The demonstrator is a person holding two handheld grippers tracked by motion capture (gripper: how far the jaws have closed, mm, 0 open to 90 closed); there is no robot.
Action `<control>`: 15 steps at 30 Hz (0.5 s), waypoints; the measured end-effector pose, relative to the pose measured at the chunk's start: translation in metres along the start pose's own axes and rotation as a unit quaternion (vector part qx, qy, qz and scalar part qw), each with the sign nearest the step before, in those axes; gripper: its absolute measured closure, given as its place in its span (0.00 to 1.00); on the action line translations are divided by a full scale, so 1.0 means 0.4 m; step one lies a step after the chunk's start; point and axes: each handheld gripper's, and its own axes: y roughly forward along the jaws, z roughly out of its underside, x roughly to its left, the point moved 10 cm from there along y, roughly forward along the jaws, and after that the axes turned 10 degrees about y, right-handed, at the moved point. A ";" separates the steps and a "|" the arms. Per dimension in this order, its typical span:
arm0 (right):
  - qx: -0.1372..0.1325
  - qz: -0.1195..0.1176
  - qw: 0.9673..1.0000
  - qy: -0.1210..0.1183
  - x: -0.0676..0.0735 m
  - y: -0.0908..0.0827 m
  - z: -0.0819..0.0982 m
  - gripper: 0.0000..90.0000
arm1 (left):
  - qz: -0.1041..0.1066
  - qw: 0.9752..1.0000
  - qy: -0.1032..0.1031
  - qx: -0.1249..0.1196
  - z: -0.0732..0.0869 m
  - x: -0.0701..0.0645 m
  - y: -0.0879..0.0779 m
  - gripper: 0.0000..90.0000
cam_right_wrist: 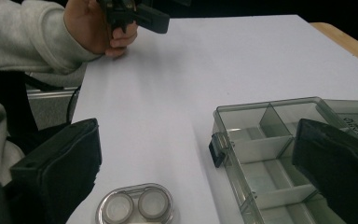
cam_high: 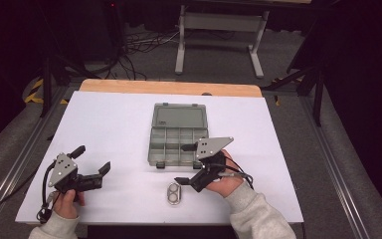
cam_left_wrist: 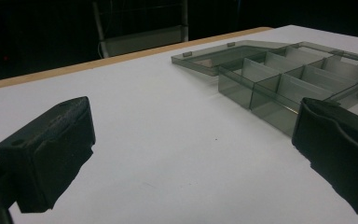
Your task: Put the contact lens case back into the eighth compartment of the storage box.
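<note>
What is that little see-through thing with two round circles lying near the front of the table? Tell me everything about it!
The small clear plastic case with two round cups is oval, with both circles side by side under a see-through cover. It lies flat on the white table, just in front of the grey see-through compartment box and apart from it. The right gripper is open right beside it, with nothing touching it.

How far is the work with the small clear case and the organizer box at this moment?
Done: the organizer box lies open, lid folded back, compartments looking empty. In hand: nothing; the right gripper hangs open near the small clear case, and the left gripper waits open, apart. Left: probably grasping the case, which lies on the white table outside the box.
</note>
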 end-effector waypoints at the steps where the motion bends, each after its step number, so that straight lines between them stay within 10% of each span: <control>1: 0.005 0.000 1.000 -0.003 -0.001 0.004 0.003 0.03 | 0.000 1.000 0.000 0.000 0.000 0.000 0.000 0.00; 15: 0.083 -0.022 0.996 -0.008 0.010 0.042 0.063 0.04 | 0.000 1.000 0.000 0.000 0.000 0.000 0.000 0.00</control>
